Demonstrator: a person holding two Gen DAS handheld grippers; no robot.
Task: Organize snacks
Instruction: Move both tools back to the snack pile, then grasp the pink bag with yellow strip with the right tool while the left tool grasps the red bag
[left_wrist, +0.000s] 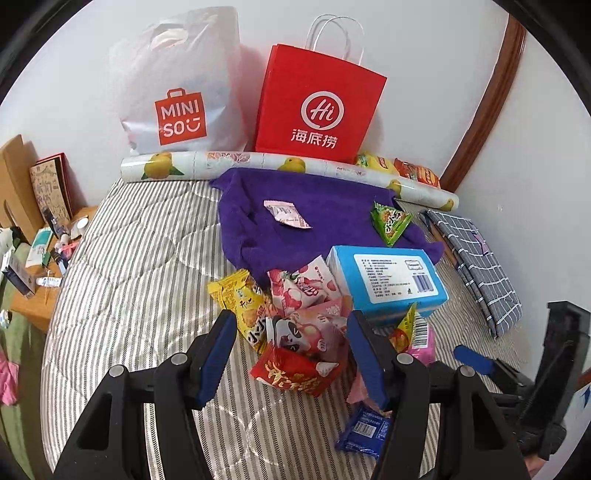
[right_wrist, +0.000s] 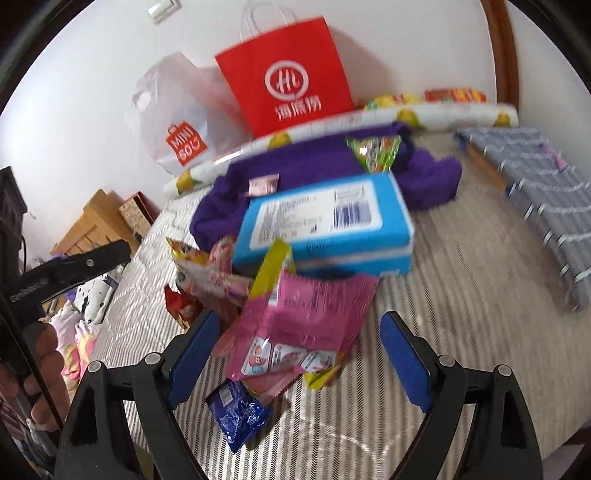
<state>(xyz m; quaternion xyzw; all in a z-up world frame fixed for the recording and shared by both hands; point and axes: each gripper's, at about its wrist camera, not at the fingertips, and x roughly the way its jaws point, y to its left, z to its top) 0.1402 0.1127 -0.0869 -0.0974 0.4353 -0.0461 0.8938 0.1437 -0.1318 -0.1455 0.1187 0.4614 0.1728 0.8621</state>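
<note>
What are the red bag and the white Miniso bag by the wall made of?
The red bag looks like stiff matte paper: flat panels, sharp creased edges and twisted white cord handles. The white Miniso bag seems to be thin, glossy plastic film: it is slightly see-through, wrinkled and slumped, with a die-cut handle hole.

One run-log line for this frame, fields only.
left gripper: open, over snack pile | right gripper: open, around pink packet | blue box: beside pile | nothing held
</note>
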